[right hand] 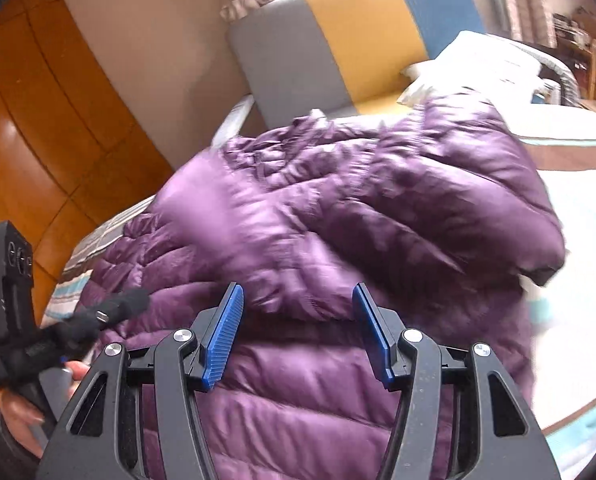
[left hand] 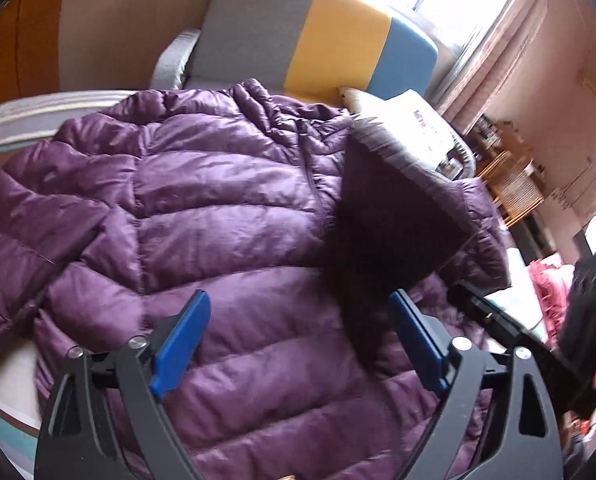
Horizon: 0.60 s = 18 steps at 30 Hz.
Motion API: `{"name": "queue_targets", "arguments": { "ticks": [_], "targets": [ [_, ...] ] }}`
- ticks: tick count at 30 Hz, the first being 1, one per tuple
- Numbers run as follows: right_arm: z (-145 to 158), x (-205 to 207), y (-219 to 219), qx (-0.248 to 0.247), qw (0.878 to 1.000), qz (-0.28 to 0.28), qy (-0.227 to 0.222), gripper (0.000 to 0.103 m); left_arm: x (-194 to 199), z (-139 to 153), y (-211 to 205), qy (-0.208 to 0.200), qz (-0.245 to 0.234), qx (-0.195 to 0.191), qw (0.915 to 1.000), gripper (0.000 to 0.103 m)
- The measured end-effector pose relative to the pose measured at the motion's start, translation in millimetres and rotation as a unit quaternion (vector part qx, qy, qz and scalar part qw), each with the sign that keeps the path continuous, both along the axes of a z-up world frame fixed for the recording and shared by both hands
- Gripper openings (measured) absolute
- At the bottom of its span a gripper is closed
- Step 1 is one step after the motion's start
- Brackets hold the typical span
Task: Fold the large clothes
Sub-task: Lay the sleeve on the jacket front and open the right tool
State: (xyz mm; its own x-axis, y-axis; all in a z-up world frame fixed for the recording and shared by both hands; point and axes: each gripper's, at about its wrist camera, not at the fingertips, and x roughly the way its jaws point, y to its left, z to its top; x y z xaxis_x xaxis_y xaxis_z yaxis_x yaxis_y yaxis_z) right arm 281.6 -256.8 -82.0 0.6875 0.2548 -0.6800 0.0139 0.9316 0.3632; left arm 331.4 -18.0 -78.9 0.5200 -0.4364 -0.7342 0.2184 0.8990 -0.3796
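So the purple puffer jacket (left hand: 202,200) is spread out on a bed (right hand: 578,216), filling most of what both cameras see. The bed cover is pale with grey and teal stripes along the edges.

The left gripper (left hand: 298,332) hangs over the jacket's lower half with its blue pads spread wide, nothing between them but quilted fabric underneath. Just ahead of its right-side finger, a flap of the jacket is turned over so the dark lining (left hand: 382,216) shows. Whether the pads touch the fabric can't be told.

The right gripper (right hand: 298,328) has its fingers parted too, about halfway, with no cloth pinched. Straight ahead of them a sleeve (right hand: 398,200) lies folded across the body, a bit blurred. Off to the left of those fingers, a hand (right hand: 22,408) holds the other gripper's handle.

Room stuff: past the jacket, beyond both sets of fingers, there's a headboard (left hand: 322,36) in grey, yellow and blue blocks, with a white pillow (right hand: 482,64) beside it. Orange wooden wardrobe doors (right hand: 38,128) sit far left, curtains (left hand: 538,40) and a bright window far right, plus some cluttered wooden shelving (left hand: 506,176).
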Motion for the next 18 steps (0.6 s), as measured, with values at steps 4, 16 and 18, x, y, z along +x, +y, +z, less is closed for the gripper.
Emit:
{"name": "queue_targets", "arguments": {
  "ticks": [4, 16, 18],
  "targets": [
    [-7.2, -10.8, -9.9, -0.013, 1.000, -0.014, 0.007, 0.057, 0.2, 1.1, -2.8, 0.010, 0.000, -0.043, 0.9990, 0.093],
    [-14.2, -36.8, -61.0, 0.033, 0.995, -0.092, 0.013, 0.073, 20.8, -21.4, -28.1, 0.033, -0.002, -0.010, 0.9994, 0.005],
    [-9.4, -38.9, -68.6, 0.035, 0.995, -0.099, 0.006, 0.073, 20.9, -15.9, -21.2, 0.018, 0.001, -0.002, 0.9998, 0.004]
  ]
}}
